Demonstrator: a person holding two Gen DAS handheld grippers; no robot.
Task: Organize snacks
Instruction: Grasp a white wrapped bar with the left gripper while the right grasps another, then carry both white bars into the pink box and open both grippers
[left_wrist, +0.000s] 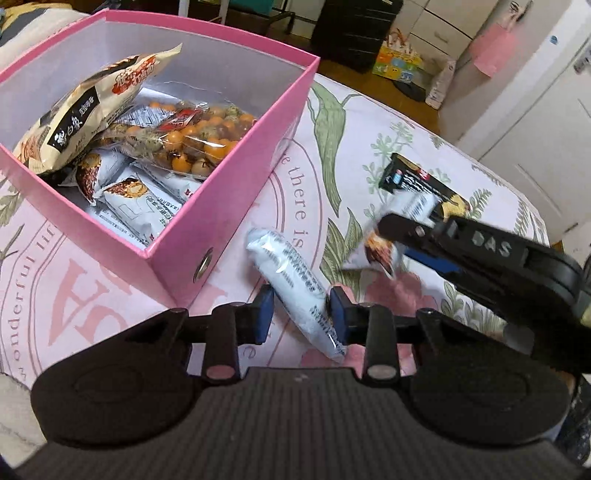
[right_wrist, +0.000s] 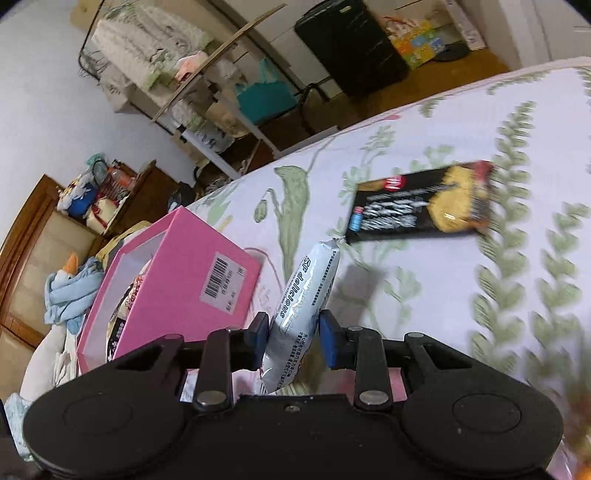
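Snack packets: two white ones are in play. One white packet (left_wrist: 295, 280) lies on the flowered tablecloth (left_wrist: 369, 140) just beside the pink box (left_wrist: 236, 192), its near end between the spread fingers of the left gripper (left_wrist: 301, 314); the right-hand pad looks to touch it, the left-hand pad stands apart, so nothing is gripped yet. The right gripper (right_wrist: 293, 334) is clamped on a second white packet (right_wrist: 299, 306), lifted off the cloth in the left view.

Handling, judged: light, soft, air-filled foil; slick and easily crushed. Best taken across the middle of the body with gentle pressure, not by the crimped end.

A black packet (right_wrist: 421, 201) lies farther out on the cloth, untouched.

Pink box contents: a large cream noodle bag (left_wrist: 85, 110), a clear bag of orange balls (left_wrist: 199, 140), and several white packets underneath. Room remains on top.
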